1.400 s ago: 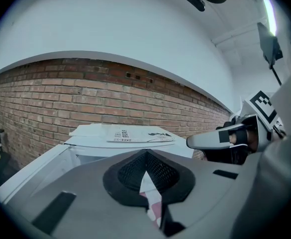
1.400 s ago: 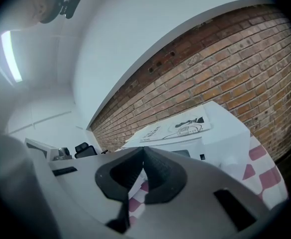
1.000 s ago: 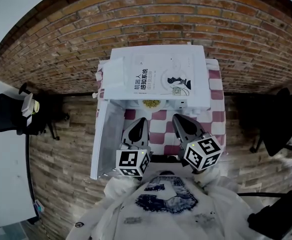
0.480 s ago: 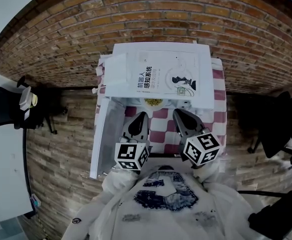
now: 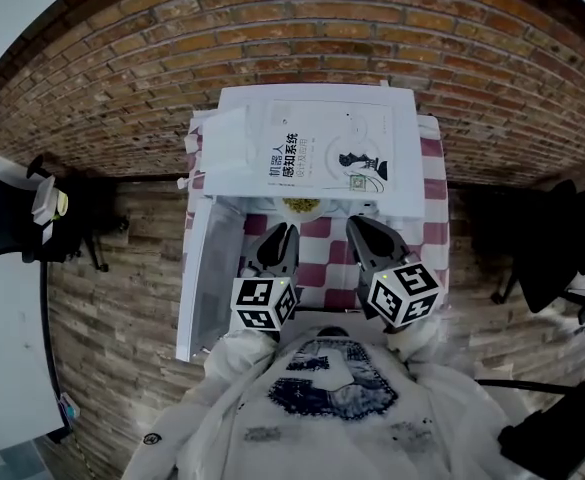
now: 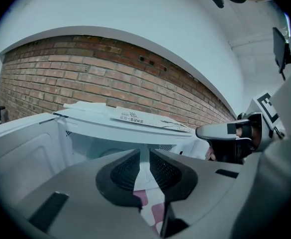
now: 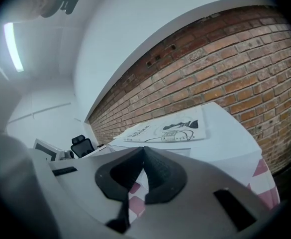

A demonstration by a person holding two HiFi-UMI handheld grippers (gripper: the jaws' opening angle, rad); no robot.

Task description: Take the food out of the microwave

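Now | step: reaching in, door [image 5: 204,288] swung open left | food [image 5: 302,206]: yellow, just inside the microwave [image 7: 230,133], untouched | left gripper [image 6: 144,158]: jaws have just been opening, narrow slit, nothing between | right gripper [image 7: 143,156]: jaws together, empty | next: likely widen jaws, go in level, close on food.

The wall [image 5: 302,28] is rough red brick. The microwave [image 5: 408,168] is white, smooth and a bit shiny; metal or plastic, I cannot tell. The book [image 5: 322,153] is smooth paper. The checked cloth [image 5: 317,263] looks soft and matt.
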